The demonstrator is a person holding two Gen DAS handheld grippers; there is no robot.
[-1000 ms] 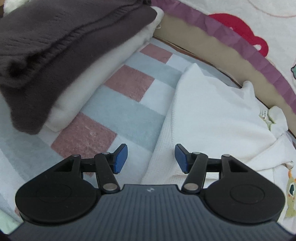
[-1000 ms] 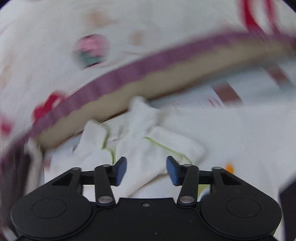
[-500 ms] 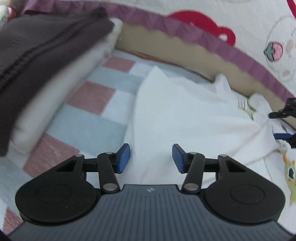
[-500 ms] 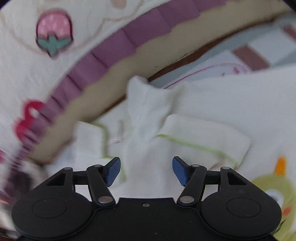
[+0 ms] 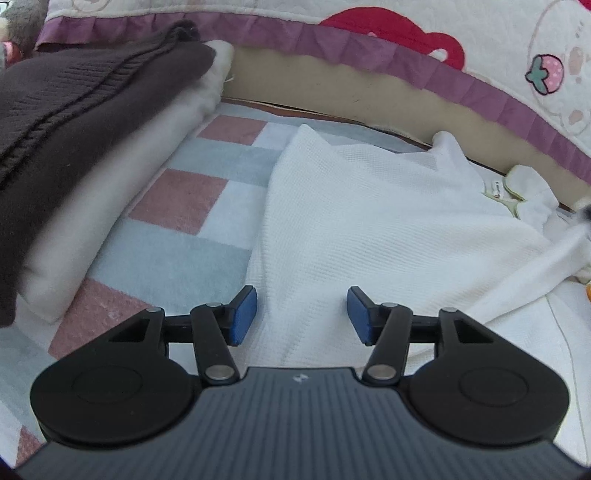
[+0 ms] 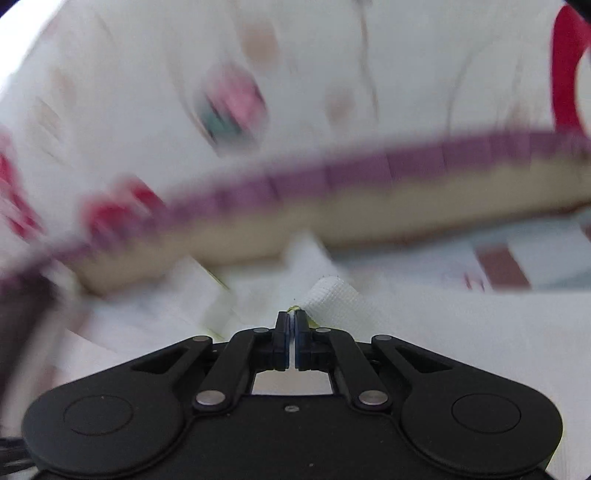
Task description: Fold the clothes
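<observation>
— Between the left claw's (image 5: 301, 317) blue pads (image 5: 242, 315), what lies there?

— White shirt (image 5: 369, 221), waffle-knit, its near edge running under the gap. Those jaws are spread and opening; the pads press on nothing.

— And the right claw (image 6: 292, 317)?

— Clenched. Its pads meet on a fold of the same shirt (image 6: 332, 295), a white tuft with a sliver of green trim poking out just past the tips.

— Does the left view show that grip?

— No. Far to the claw's right it catches only a blurred dark speck at the picture's edge, with a ridge of shirt drawn up toward it. The pinch itself is seen from the right wrist alone.

— What else, moving outward?

— Left of the left claw, the checked blanket (image 5: 177, 240) in pink, blue and white, which the shirt lies on. Farther left, a stack: a dark knit (image 5: 74, 110) on top of a white fold (image 5: 122, 177). Ahead, a tan band (image 5: 332, 88) beneath a purple frill (image 5: 369, 48), and above that a quilt (image 5: 517, 29) with a strawberry.

— The right view?

— Heavily blurred. The frill (image 6: 369, 162) and tan band (image 6: 369, 214) streak across ahead of the claw; the stack does not appear there.
</observation>
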